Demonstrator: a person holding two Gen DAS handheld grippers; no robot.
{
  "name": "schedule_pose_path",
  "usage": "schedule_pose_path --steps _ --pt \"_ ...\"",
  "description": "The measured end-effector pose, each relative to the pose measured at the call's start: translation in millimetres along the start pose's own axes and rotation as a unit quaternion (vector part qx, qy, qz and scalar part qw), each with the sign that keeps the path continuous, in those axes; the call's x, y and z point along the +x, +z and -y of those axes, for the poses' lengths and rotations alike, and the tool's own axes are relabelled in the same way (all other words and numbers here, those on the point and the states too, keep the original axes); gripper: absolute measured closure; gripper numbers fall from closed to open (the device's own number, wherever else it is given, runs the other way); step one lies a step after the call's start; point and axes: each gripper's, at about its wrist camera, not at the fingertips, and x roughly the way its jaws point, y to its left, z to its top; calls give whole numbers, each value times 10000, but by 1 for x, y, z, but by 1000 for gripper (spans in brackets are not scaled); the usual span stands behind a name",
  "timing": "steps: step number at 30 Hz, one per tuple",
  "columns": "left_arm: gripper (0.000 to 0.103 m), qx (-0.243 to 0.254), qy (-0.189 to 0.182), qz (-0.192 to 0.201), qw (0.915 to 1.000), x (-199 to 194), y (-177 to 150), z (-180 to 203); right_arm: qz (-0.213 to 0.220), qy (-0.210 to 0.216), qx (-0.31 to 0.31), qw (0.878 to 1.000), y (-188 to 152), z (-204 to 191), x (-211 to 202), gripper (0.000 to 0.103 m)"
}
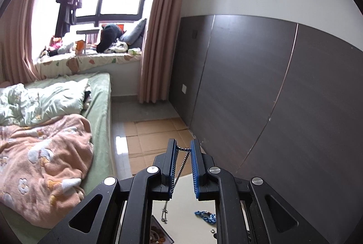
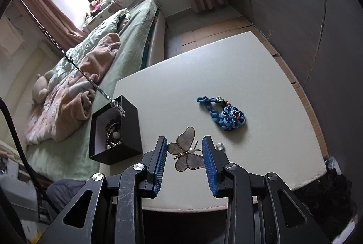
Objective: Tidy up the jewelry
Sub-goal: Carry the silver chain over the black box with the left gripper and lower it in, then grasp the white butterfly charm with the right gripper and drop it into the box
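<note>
My left gripper (image 1: 183, 148) is shut on a silver chain necklace (image 1: 183, 161) at its fingertips and holds it high above the white table (image 2: 226, 76). In the right wrist view the chain (image 2: 86, 76) hangs taut down to the open black box (image 2: 130, 130), its clasp end at the box's rim. Beaded jewelry lies inside the box. My right gripper (image 2: 184, 144) is open just above a butterfly brooch (image 2: 185, 149) on the table, a finger on each side. A blue braided flower piece (image 2: 226, 117) lies beyond it and also shows in the left wrist view (image 1: 206, 216).
A small silver ring (image 2: 219, 146) lies right of the brooch. A bed with green and pink blankets (image 2: 90, 67) stands left of the table. A dark panelled wall (image 1: 272, 96) is on the right. Cardboard (image 1: 154, 137) covers the floor.
</note>
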Motion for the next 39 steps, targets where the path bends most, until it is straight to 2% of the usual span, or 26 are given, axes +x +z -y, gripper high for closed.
schedule_pose_path --steps 10,20,30,39 --pt "90 -59 104 64 9999 -10 3 -21 4 69 -59 10000 0 -17 4 70" --pt "90 -180 160 -264 9994 14 -21 -42 -66 98 -98 9999 -4 -27 11 70" --pt "90 -428 112 -777 9960 46 -65 -69 -103 193 -254 9994 -5 -45 15 70" --pt "90 -683 84 -1535 9858 96 -127 -83 -76 267 -271 9992 -1 -54 18 70"
